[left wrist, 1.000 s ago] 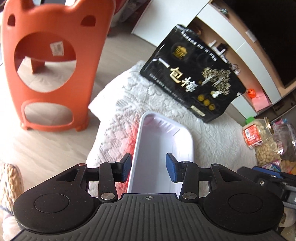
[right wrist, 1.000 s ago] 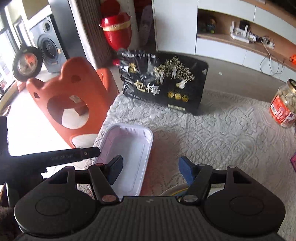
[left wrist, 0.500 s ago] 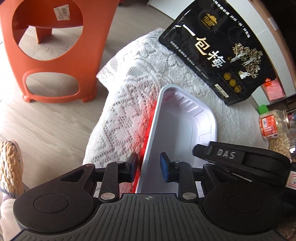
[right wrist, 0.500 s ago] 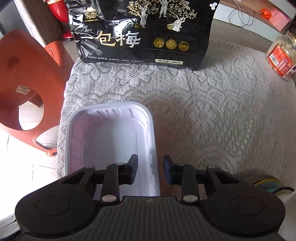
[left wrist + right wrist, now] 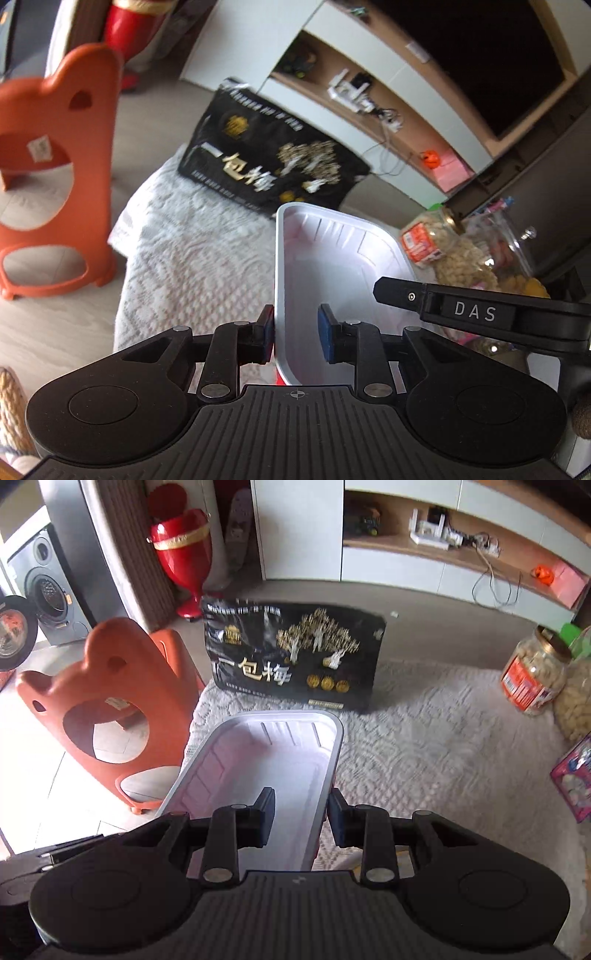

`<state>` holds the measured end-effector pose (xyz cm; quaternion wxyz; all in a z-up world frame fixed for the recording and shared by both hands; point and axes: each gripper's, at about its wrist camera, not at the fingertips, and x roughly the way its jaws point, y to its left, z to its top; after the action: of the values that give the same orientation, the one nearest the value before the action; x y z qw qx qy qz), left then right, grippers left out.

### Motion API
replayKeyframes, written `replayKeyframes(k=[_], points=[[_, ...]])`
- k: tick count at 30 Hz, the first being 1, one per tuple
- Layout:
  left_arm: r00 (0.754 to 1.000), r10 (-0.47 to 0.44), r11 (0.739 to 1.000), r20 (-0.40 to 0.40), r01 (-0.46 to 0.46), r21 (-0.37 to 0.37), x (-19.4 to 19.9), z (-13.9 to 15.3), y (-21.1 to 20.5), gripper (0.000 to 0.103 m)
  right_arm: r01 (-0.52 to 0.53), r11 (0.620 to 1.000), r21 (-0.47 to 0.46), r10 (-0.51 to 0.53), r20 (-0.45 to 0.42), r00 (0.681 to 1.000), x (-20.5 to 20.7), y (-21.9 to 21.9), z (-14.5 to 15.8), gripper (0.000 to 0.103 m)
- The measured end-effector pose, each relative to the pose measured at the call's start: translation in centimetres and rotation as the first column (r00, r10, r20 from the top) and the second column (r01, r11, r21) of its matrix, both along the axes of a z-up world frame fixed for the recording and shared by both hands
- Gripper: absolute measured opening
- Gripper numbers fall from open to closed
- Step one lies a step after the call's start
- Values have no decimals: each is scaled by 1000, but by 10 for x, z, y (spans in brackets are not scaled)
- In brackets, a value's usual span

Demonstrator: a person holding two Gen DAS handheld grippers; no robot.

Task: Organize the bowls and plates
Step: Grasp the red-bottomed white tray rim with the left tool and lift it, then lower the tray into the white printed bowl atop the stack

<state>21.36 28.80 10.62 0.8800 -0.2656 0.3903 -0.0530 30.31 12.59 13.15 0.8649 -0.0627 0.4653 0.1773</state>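
Note:
A white rectangular plastic tray [image 5: 332,266] [image 5: 258,760] hangs tilted above the lace cloth [image 5: 192,251], held from its two long sides. My left gripper [image 5: 295,332] straddles the tray's left wall, one pad outside and one inside; its jaws are closing on that wall. My right gripper [image 5: 301,812] is shut on the right wall in the same way. In the left wrist view the right gripper's black body [image 5: 472,314], marked DAS, reaches in over the tray's right rim. The tray has nothing in it.
A black snack bag [image 5: 291,657] stands at the cloth's far edge. An orange plastic stool [image 5: 110,709] stands on the floor to the left. Jars of nuts [image 5: 532,675] and a pink packet [image 5: 576,775] are on the right.
Both grippers narrowed from wide open onto the tray's side walls. The tray has risen off the cloth with both grippers, and more of the room behind shows.

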Motion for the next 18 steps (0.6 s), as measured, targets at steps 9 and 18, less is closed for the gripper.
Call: replayKeyframes(k=[9,18], points=[[982,-166,986,-87,164,-30,10,-20,-63,24,37,998,-57,-37,9,999,-31,-91,7,36],[991,-137,990,-9,137,24,3,-23,-63,23,235,968,82,-220,-163,962,-17,-133,-19,39]])
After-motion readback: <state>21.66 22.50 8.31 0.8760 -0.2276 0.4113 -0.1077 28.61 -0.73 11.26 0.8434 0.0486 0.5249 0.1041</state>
